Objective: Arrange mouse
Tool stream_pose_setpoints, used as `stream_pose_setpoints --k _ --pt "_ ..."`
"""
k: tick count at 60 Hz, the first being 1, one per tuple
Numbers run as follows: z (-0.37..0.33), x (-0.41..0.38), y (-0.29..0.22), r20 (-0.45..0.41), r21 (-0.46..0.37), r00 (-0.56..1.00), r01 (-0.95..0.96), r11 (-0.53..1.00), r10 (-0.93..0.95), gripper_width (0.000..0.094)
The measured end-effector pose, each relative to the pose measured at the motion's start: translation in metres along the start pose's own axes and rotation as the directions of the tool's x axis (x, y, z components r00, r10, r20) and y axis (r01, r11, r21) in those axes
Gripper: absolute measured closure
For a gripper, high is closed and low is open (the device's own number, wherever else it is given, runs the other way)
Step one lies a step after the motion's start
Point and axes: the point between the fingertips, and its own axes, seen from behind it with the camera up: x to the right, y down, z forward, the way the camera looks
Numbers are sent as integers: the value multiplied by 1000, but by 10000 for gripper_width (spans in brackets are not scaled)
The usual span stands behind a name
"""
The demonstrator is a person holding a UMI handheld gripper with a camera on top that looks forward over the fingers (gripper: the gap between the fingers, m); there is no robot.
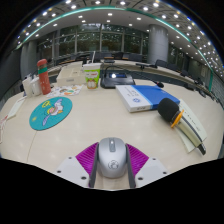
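The bench (pixel 100 125) carries a blue book (pixel 137 96) and a round teal mat (pixel 50 113). The hand-held gripper (pixel 111 170) is clamped on the grey mouse (pixel 111 155), apparently mid-carry; next it needs a bare spot for set-down.

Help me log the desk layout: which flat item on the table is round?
The teal mat, beyond the claw and off to one side; the blue-and-white book is rectangular. The claw holds the grey mouse between its fingers.
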Motion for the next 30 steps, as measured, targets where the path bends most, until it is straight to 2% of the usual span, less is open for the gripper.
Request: stream_pose_setpoints --k 8,13,22,27,30 --pt "1 3 -2 -1 -39 1000 28 999 -28 560" --pt "-3 1 -22 -12 -22 1000 23 1000 -23 571" --pt "-16 -26 -123 -21 109 1000 -2 994 4 571" --pt "-20 -65 -182 7 183 1000 -28 983 27 572" --pt "-18 -93 -205 30 198 999 -41 979 36 572"
